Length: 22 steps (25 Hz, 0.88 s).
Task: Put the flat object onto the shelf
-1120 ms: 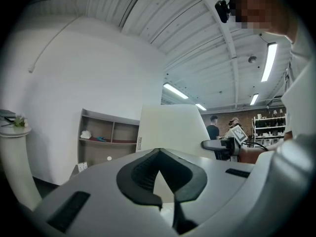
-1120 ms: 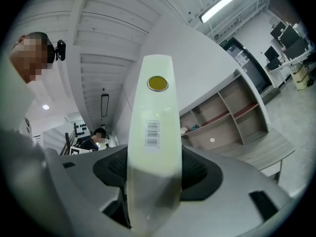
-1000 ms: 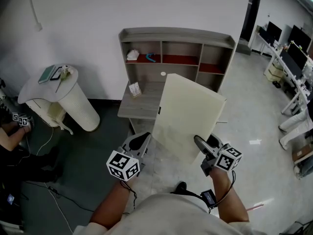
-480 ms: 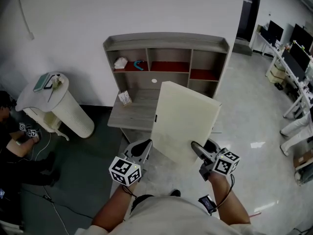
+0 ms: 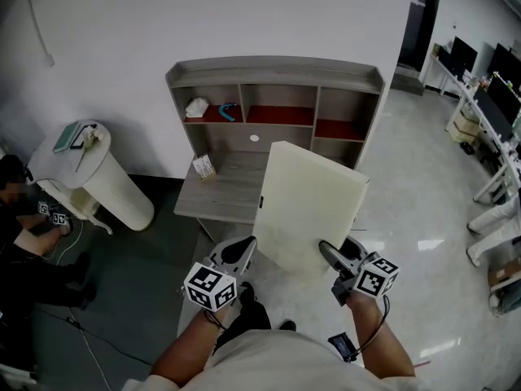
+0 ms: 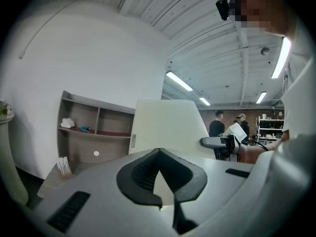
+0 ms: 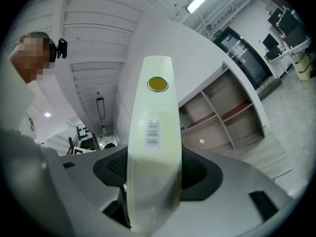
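The flat object [image 5: 309, 210], a cream panel, is hanging at centre frame, covering the lower right bay of the shelf [image 5: 277, 76] and part of the desk [image 5: 216, 192]. Its long axis is running from bottom centre up toward the shelf. The right tool [image 5: 332, 255] is clamping its lower right edge, jaws wide. The left tool [image 5: 242, 249], jaws pinched together on nothing, is sitting at the lower left corner. Contact there is unclear.
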### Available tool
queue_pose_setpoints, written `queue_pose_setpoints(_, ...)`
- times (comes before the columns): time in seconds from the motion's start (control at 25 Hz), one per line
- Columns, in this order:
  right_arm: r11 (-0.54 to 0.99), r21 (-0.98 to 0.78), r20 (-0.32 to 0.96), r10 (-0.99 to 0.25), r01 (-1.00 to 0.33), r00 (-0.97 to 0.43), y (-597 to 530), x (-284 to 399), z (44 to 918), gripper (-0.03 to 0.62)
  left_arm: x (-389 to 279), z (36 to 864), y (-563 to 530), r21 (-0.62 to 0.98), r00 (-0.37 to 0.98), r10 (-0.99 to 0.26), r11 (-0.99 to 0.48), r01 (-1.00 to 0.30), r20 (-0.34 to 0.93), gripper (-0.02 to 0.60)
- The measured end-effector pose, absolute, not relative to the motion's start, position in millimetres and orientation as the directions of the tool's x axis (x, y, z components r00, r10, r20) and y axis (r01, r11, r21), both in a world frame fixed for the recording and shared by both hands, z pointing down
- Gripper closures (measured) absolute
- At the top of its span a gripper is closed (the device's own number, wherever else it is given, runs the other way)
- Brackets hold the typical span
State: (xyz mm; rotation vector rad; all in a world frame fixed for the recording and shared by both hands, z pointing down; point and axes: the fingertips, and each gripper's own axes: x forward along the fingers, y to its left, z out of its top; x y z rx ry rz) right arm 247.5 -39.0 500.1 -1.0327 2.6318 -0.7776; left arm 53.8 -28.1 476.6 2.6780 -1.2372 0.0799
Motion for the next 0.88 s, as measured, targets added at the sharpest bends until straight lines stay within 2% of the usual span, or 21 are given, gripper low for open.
queue_pose_setpoints(0.44, 0.614, -0.520, 0.011, -0.691, -0.595, -0.723, -96, 239, 498, 0.309, 48, 482, -93, 0.162, 0.679, -0.724, -0.661, -0.733, 0.119, 0.567)
queue_pose_setpoints(0.88, 0.612, -0.512, 0.007, -0.698, -0.602, -0.716, -203, 163, 481, 0.309, -29, 468, -201, 0.162, 0.685, -0.723, -0.668, -0.726, 0.089, 0.566)
